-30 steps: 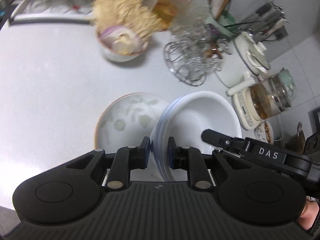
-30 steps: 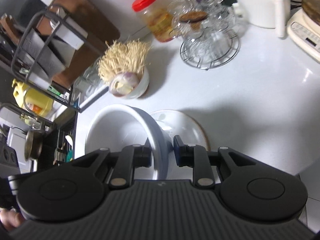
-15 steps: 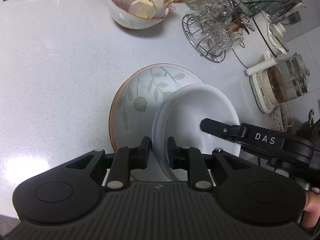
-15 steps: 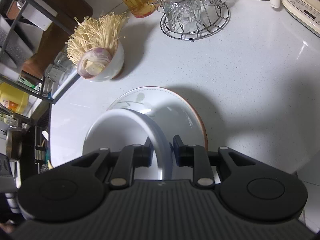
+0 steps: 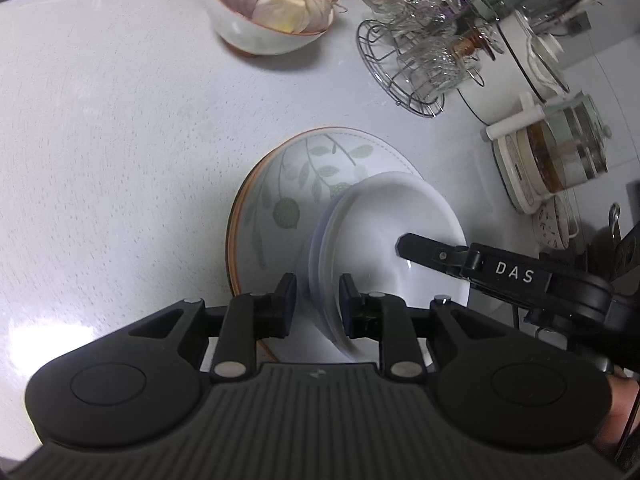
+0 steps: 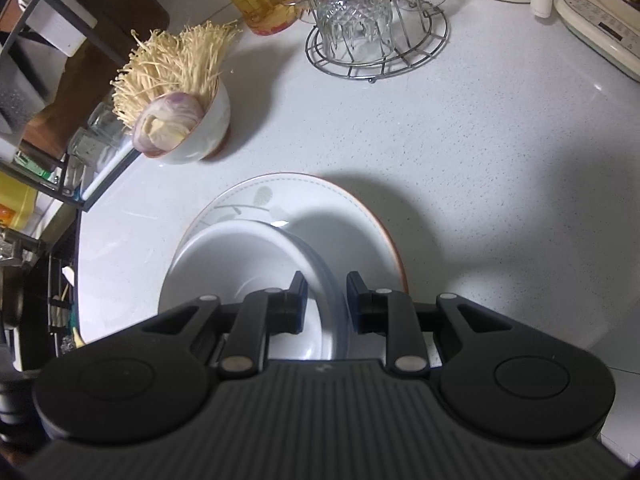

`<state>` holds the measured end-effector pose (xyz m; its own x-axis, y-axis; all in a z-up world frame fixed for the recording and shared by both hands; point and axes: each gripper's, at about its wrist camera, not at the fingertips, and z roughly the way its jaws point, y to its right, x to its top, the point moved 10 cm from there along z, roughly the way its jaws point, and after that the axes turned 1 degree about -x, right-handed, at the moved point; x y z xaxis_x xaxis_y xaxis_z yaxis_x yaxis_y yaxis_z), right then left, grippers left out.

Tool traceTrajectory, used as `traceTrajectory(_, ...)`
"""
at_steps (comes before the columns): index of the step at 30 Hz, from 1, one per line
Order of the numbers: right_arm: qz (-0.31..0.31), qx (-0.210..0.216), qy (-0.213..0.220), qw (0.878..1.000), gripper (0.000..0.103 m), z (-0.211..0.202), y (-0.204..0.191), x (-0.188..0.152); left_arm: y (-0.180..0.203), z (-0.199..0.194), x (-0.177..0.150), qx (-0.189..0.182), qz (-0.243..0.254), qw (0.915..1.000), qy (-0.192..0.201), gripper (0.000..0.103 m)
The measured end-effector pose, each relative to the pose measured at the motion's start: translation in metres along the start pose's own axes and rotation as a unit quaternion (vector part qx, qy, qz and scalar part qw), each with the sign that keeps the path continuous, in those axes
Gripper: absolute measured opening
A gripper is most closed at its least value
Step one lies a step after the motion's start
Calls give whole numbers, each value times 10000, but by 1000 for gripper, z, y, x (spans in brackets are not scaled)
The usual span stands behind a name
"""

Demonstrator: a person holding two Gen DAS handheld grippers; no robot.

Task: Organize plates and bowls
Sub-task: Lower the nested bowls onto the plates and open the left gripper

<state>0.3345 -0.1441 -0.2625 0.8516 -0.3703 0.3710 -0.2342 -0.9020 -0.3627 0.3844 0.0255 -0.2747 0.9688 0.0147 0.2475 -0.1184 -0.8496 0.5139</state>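
Left fingers point(image 5: 318, 300) are opening, the white bowls' point(image 5: 400, 232) near rim between them; the outer pad looks just clear of the wall. Right fingers point(image 6: 326, 300) are narrow around the opposite rim, and I can't tell whether the pads press or merely bracket it.

The bowls, apparently a nested stack, sit on the leaf-pattern plate point(image 5: 288, 184), off-centre toward my side, on the bench point(image 5: 120, 140).

Doing the release well, as I judge it:
- open both sides evenly so the stack doesn't tip or skid on the glazed plate
- pads fully clear before lifting, or a rim gets dragged
- withdraw straight up, away from the glass rack point(image 5: 416, 64) and the onion bowl point(image 5: 264, 20)
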Motion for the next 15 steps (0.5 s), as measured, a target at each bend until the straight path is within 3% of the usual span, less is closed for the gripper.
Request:
traceTrajectory(3,51,-21,56,10000,29,-4,1,0,1,-4,2,2,183,9998,52,32)
traceTrajectory(4,65,-20,88,9999,40,-6,1,1,2,-6,3,7,240,9997,54,32)
traceTrajectory(6,94,-6,224,9997,49,-13,0,3,5,-12,6,32,395,9991,141,32)
traceTrajectory(15,-27,46,759,9971,48,-49,-6,15,18,-41,13,174,794,9955,488,36)
